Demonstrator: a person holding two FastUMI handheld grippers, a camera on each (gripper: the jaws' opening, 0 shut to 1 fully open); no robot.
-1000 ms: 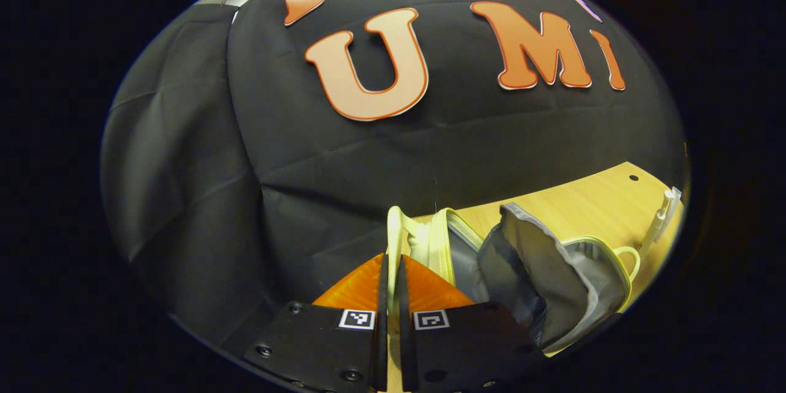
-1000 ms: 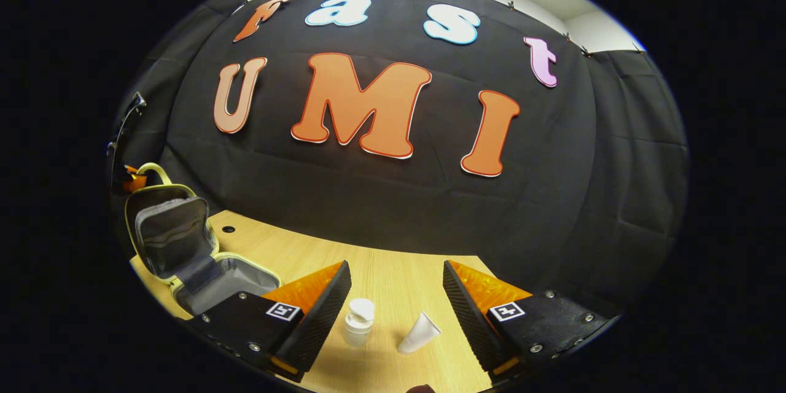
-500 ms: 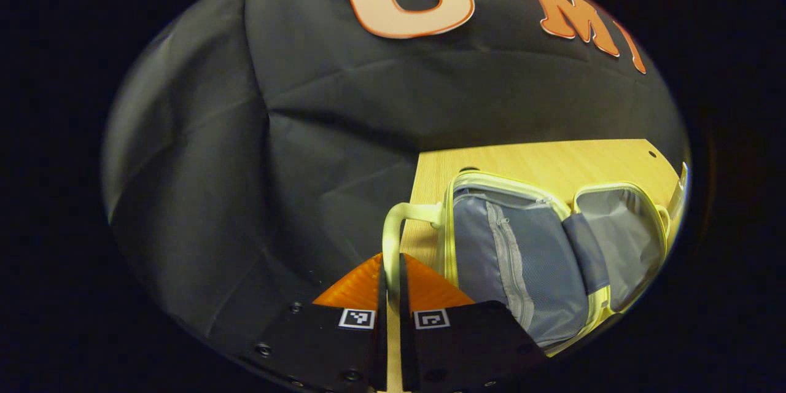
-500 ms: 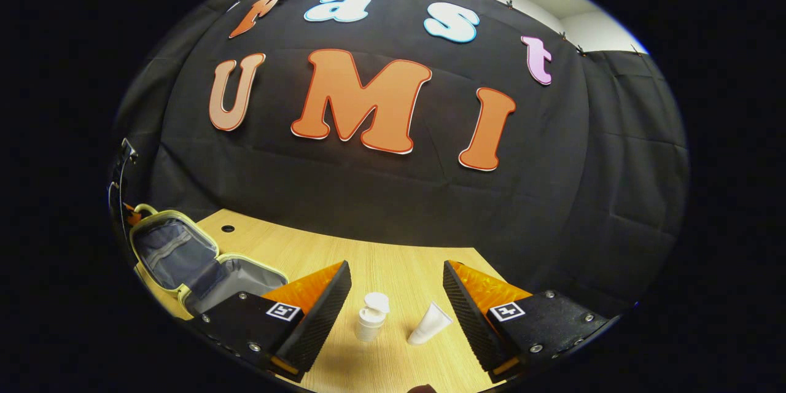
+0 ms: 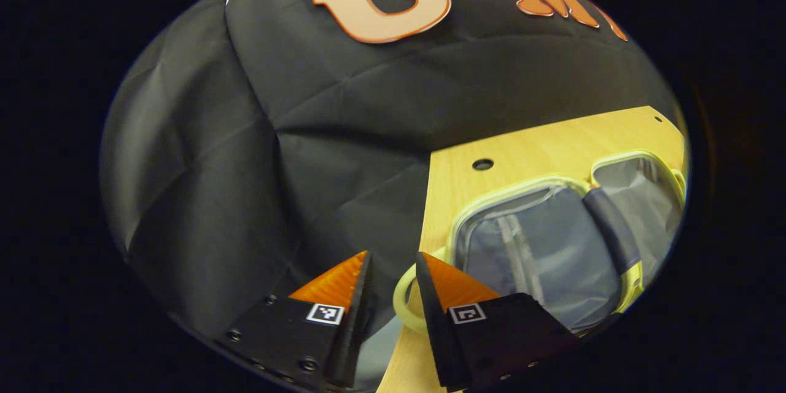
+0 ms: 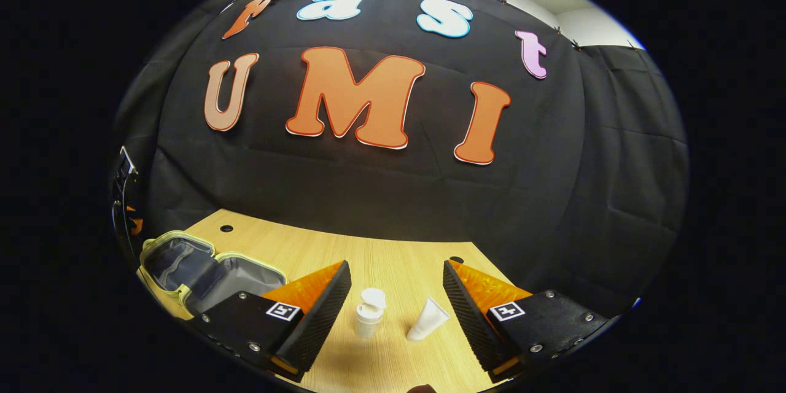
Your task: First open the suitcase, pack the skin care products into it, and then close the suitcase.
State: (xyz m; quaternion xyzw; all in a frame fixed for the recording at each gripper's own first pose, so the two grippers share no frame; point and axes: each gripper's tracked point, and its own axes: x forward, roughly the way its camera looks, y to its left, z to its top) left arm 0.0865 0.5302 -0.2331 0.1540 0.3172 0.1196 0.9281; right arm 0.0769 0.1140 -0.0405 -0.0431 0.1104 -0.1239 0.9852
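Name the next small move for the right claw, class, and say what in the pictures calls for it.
Probably lower the right claw, open, onto the white bottle: the suitcase lies open flat, and the bottle and tube are not yet packed.

both views face the booth wall low over the table (image 6: 393,258), sharing the suitcase (image 5: 540,245).

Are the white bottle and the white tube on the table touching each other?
Apart. The right gripper view shows bare wooden table between the bottle, standing upright, and the tube, lying tilted to its right, both ahead of the open right tongs.
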